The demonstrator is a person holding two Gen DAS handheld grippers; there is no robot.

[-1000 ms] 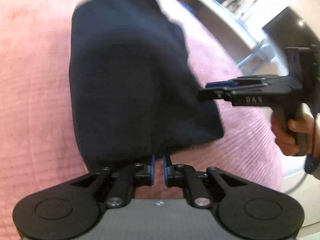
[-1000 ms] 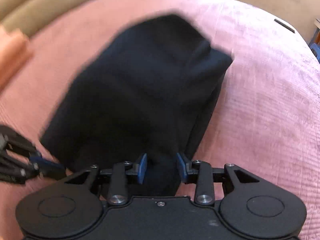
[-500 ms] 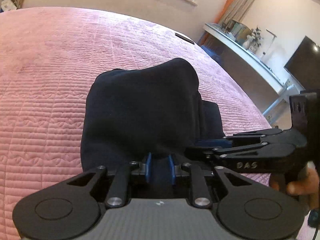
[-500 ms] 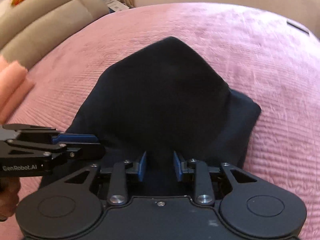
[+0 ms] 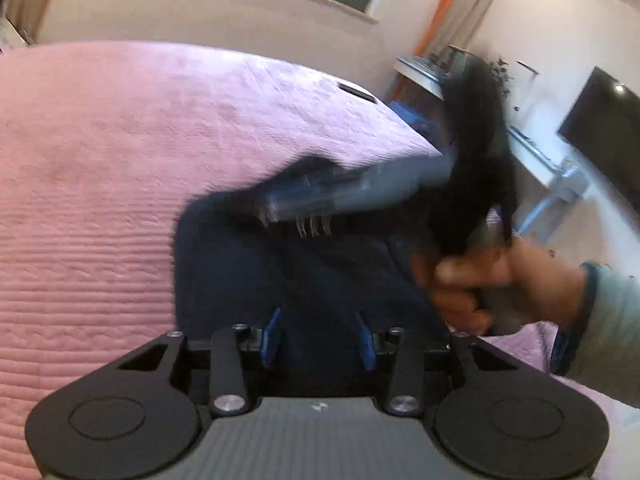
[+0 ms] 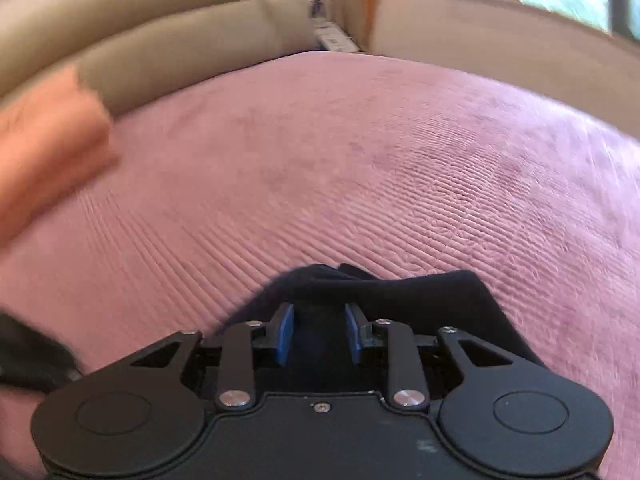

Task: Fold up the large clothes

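A dark navy garment [image 5: 248,272] lies folded on the pink bedspread [image 5: 120,160]. My left gripper [image 5: 319,338] stands over the garment's near edge. Its jaws are opening, and the cloth below is free of the blue pads [image 5: 272,336]. My right gripper [image 5: 276,204], blurred and held by a hand [image 5: 472,280], reaches across from the right to the garment's far edge. In the right wrist view, my right gripper [image 6: 319,334] has dark cloth filling the gap between its pads [image 6: 284,334], and the garment [image 6: 440,292] bunches around its fingers.
The pink bedspread [image 6: 360,160] stretches far ahead. A beige padded headboard [image 6: 160,40] and a blurred orange pillow [image 6: 44,140] stand at the left. A small dark item [image 5: 356,92] lies near the bed's far edge. A white desk [image 5: 540,152] and a black screen [image 5: 600,140] are at the right.
The left jaws have widened and let the cloth go, and the left gripper has lifted back. The right gripper has swept across the garment to its far edge. The garment now lies lower.
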